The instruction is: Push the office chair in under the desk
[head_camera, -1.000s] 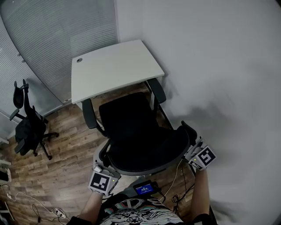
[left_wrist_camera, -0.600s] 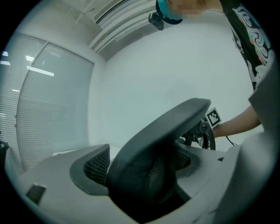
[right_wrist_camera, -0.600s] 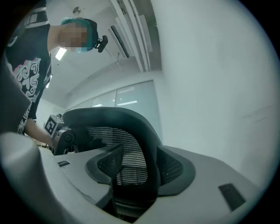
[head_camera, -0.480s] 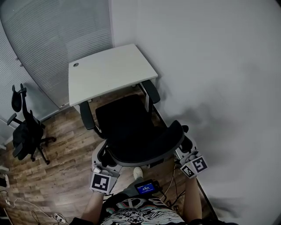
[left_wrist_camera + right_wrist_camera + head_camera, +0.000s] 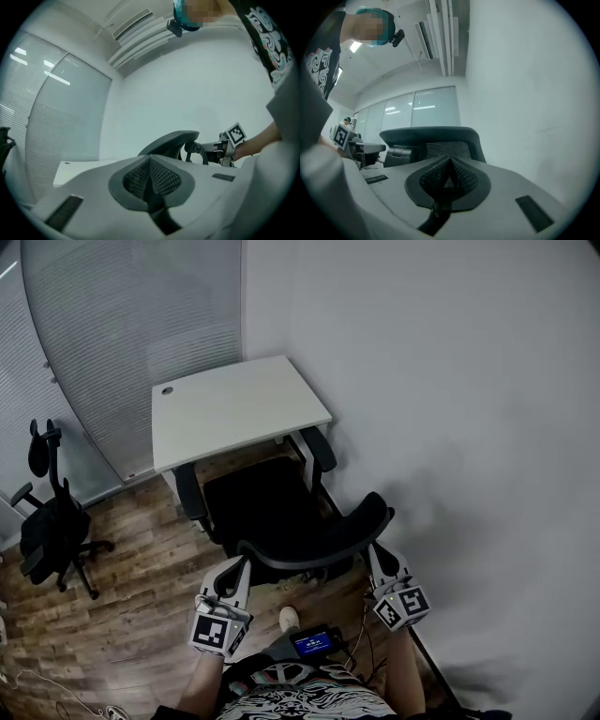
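The black office chair (image 5: 267, 507) faces the white desk (image 5: 234, 409), with the front of its seat under the desk's near edge. Its curved backrest (image 5: 319, 542) is nearest me. My left gripper (image 5: 235, 570) is at the backrest's left end and my right gripper (image 5: 376, 557) at its right end, both shut with nothing between the pads. In the left gripper view the shut jaws (image 5: 150, 158) point past the backrest top (image 5: 171, 139) toward the other gripper (image 5: 226, 146). The right gripper view shows shut jaws (image 5: 450, 160) just before the backrest (image 5: 433, 137).
A white wall (image 5: 469, 427) runs close along the chair's right side. A frosted glass partition (image 5: 122, 324) stands behind the desk. A second black chair (image 5: 52, 521) stands at the left on the wooden floor (image 5: 122, 577). A small screen device (image 5: 309, 643) hangs at my front.
The chair has rolled toward the desk, and its seat now reaches under the desk edge. Both grippers have followed behind the backrest.
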Motion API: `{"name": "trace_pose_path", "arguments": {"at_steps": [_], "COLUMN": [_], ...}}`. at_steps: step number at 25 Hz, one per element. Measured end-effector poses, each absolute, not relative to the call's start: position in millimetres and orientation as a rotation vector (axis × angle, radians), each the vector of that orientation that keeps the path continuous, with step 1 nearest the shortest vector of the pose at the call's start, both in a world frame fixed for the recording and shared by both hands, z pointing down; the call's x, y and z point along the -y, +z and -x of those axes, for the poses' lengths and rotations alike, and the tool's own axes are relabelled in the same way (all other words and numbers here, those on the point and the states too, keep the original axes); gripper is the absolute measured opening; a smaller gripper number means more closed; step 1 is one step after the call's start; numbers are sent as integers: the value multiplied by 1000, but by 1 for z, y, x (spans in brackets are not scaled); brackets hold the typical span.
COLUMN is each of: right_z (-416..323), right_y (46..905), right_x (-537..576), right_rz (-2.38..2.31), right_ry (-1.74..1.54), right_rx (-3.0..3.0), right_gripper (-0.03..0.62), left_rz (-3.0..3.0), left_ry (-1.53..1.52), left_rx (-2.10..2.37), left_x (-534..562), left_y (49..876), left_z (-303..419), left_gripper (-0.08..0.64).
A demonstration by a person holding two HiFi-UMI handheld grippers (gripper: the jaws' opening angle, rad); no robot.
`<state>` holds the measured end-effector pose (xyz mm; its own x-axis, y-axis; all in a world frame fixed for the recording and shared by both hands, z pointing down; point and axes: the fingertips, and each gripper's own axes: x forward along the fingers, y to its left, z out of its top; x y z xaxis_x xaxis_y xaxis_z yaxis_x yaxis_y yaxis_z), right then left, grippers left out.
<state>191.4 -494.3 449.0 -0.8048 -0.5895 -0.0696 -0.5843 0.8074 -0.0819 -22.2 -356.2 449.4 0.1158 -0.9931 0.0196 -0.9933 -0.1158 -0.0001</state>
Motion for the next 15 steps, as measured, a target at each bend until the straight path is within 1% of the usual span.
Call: {"name": "trace_pose_path", "arguments": {"at_steps": [2, 8, 11, 15], "right_z": [-191, -196, -195, -186], "right_y": [449, 439, 432, 419], "right_x": [478, 430, 391, 354], "right_rz": [953, 976, 986, 1024], "right_ry": [-97, -246, -198, -128], "right_rx": [-2907, -2804, -2792, -2779], "right_gripper": [20, 20, 20, 20], "left_rz": [-2352, -2419, -2449, -2374], "left_ry": [-20, 60, 40, -6], "left_rx": [2051, 1996, 1929, 1926], "left_x": [349, 326, 296, 271], "left_y": [452, 445, 441, 437], "left_z": [20, 4, -7, 4], "left_gripper": [3, 5, 3, 3]}}
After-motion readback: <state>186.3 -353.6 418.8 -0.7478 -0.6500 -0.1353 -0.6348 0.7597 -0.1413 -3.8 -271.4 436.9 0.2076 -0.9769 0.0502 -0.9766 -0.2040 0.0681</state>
